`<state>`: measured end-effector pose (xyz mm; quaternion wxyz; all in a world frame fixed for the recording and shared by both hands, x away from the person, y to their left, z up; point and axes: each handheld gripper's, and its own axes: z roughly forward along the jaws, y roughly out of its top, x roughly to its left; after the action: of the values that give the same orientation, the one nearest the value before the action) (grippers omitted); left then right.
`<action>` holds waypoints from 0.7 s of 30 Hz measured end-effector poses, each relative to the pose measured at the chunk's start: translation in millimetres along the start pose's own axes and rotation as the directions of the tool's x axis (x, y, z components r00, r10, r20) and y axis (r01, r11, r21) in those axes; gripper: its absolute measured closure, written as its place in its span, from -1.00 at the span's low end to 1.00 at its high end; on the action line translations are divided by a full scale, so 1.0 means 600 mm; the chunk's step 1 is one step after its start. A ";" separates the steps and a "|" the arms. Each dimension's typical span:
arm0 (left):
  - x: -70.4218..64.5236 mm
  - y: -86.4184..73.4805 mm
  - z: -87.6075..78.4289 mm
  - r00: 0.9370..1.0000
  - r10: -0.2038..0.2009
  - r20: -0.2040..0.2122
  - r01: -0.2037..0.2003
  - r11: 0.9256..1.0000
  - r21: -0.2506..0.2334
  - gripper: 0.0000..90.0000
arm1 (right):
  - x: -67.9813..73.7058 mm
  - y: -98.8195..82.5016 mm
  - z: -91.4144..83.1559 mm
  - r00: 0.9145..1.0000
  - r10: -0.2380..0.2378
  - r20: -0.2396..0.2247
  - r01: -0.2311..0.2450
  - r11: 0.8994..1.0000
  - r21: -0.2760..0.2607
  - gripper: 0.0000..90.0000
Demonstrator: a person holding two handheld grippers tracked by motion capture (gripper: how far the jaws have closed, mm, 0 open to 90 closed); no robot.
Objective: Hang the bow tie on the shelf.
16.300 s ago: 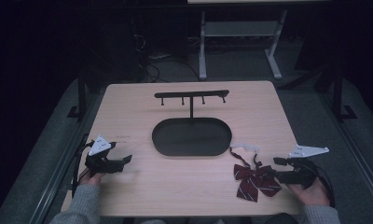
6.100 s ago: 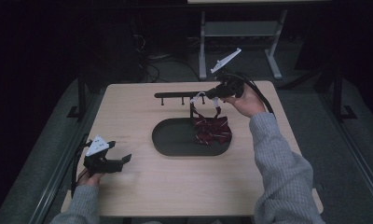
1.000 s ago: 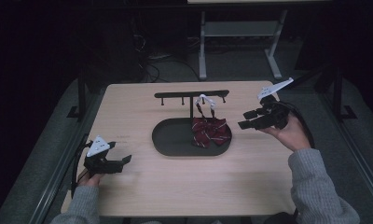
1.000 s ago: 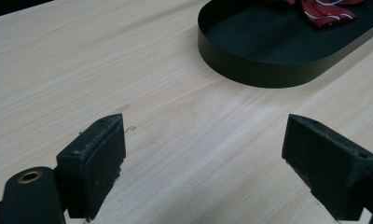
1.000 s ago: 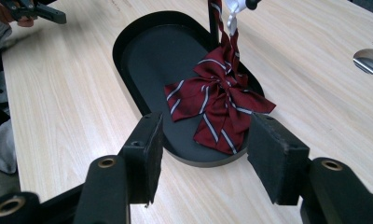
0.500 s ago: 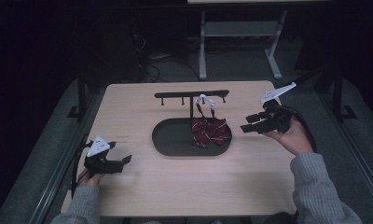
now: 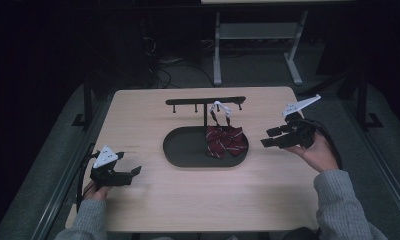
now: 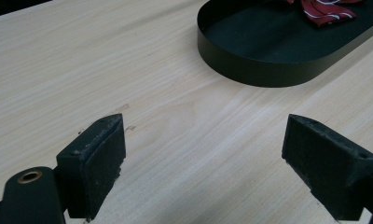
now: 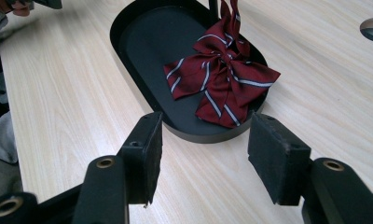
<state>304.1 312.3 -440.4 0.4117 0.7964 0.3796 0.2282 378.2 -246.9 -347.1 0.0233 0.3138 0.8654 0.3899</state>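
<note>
Plainly the striped bow tie [image 7: 226, 141] is light, limp cloth — best pinched at its knot; both tongs [image 7: 277, 139] [image 7: 129, 174] gape wide, empty.

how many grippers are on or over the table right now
2. The left gripper sits low at the table's near left corner, jaws open. The right gripper is held up at the right, beside the tray, jaws open.

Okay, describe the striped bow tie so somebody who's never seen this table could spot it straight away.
Start at the light wooden table and find the black oval metal tray at its middle, with a black T-shaped hook rack rising from it. The dark red bow tie with thin white stripes lies in the tray's right end, its white strap looped over a hook. It is the only red, fabric item there.
</note>
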 end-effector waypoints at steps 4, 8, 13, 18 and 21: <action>0.000 0.000 0.000 1.000 0.004 0.001 -0.004 1.000 0.003 -0.71 | 0.000 -0.009 0.000 1.000 0.009 -0.001 -0.009 1.000 -0.002 -0.02; 0.000 0.000 0.001 1.000 0.002 0.000 -0.002 1.000 0.002 -0.71 | 0.000 -0.017 0.002 1.000 0.016 -0.003 -0.016 1.000 0.004 -0.03; 0.000 0.000 0.001 1.000 0.003 0.001 -0.003 1.000 0.005 -0.71 | 0.000 -0.025 0.003 1.000 0.019 -0.005 -0.019 1.000 0.008 -0.03; 0.000 0.000 0.001 1.000 0.004 0.001 -0.004 1.000 0.004 -0.71 | 0.001 -0.037 0.006 0.999 0.032 -0.008 -0.032 0.999 0.007 -0.03; 0.000 0.000 0.001 1.000 0.003 0.001 -0.003 1.000 0.004 -0.71 | 0.002 -0.043 0.006 0.999 0.033 -0.006 -0.033 0.999 0.008 -0.04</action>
<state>304.2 312.2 -440.7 0.4100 0.7979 0.3786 0.2276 364.6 -256.5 -367.3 0.0128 0.3270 0.8618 0.3876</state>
